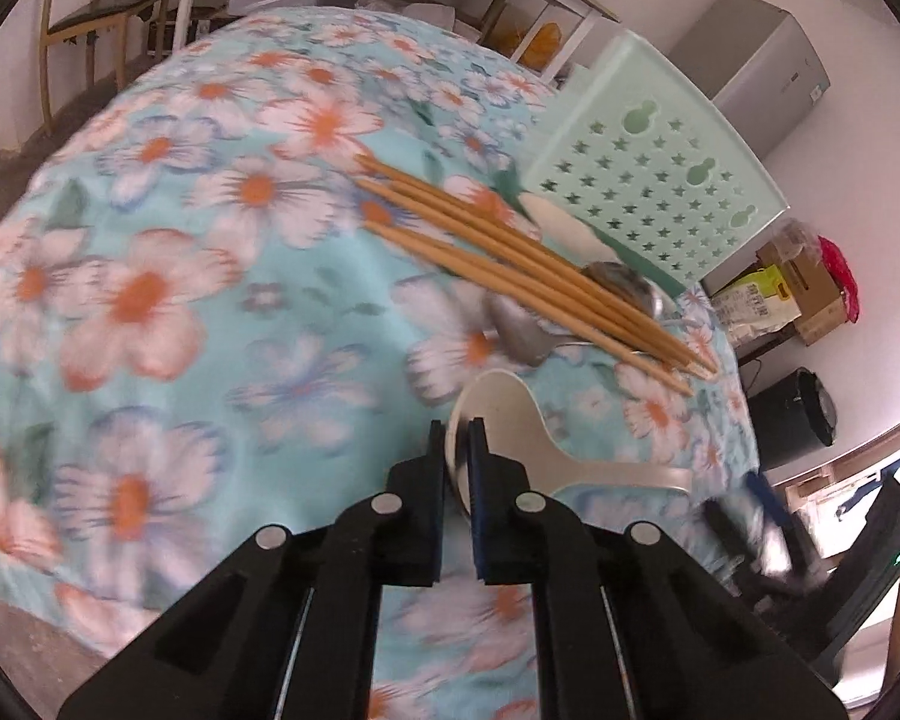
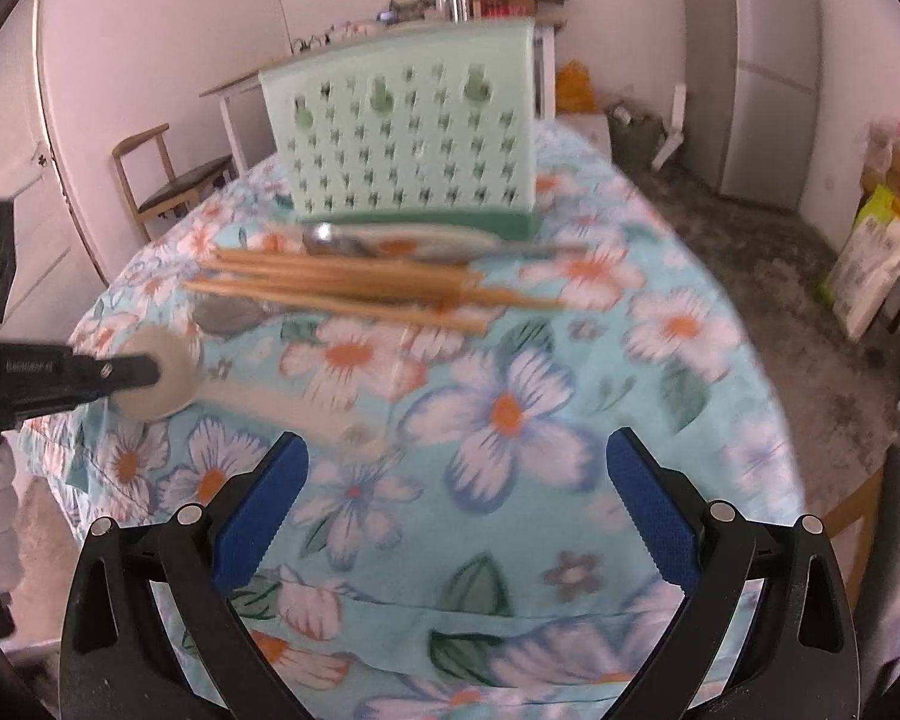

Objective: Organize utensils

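The left gripper (image 1: 457, 456) has its jaws drawn narrow onto the rim of the white rice spoon (image 1: 510, 438), pinching the edge of the bowl, low and just right of centre in the left wrist view. The spoon's long axis runs from that pinch out toward the right of the frame, its handle ending near the table's right edge, so whatever lift follows will swing the handle on that side. In the right wrist view the same spoon (image 2: 162, 372) sits at the left, with its handle reaching toward the lower centre, just ahead of the right gripper (image 2: 456, 504), whose jaws stand wide and hold nothing. Beyond the spoon lie the wooden chopsticks (image 1: 528, 276), bundled and slanting from the upper middle down to the right, resting across two metal spoons (image 1: 522, 324). Behind them stands the pale green utensil holder (image 1: 654, 168), upper right in the left view (its open top is not visible from either camera). The floral tablecloth (image 1: 180, 300) is bare to the left of the spoon, the freer side for moving.
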A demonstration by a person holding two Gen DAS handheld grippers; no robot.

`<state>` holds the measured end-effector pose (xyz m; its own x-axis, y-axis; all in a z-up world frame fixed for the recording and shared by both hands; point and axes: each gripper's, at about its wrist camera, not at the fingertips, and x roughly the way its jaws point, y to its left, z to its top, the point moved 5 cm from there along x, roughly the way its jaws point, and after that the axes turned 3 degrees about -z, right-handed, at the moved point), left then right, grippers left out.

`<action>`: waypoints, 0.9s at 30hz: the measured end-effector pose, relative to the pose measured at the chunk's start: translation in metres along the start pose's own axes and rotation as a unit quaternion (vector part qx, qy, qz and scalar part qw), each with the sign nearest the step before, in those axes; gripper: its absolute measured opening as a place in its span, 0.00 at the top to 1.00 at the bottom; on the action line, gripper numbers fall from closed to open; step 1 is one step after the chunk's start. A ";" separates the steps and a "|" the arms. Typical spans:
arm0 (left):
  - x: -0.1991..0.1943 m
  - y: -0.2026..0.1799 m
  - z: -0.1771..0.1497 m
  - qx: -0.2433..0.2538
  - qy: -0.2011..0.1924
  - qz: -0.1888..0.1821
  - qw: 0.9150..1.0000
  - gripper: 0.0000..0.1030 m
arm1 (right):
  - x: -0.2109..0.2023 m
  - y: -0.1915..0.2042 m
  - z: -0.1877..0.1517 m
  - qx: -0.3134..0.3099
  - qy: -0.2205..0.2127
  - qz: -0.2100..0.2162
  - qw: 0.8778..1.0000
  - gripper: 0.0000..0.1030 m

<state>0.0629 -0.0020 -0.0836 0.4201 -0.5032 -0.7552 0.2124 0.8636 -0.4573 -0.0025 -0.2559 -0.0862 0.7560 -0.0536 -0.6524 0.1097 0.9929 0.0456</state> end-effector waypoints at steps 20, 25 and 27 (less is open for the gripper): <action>-0.067 0.127 0.024 -0.034 -0.069 0.089 0.993 0.93 | 0.044 0.149 0.034 -0.348 -0.004 0.075 0.934 0.58; -0.064 0.137 0.029 -0.040 -0.072 0.076 0.994 0.93 | 0.059 0.167 0.027 -0.391 -0.003 0.061 0.918 0.66; -0.063 0.138 0.030 -0.039 -0.073 0.074 0.994 0.93 | 0.064 0.171 0.027 -0.390 -0.004 0.057 0.919 0.69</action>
<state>0.0921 0.1501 -0.0852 0.5659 -0.3558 -0.7438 0.0713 0.9198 -0.3858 0.0821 -0.0921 -0.1000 0.7389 0.0581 -0.6713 -0.4648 0.7652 -0.4454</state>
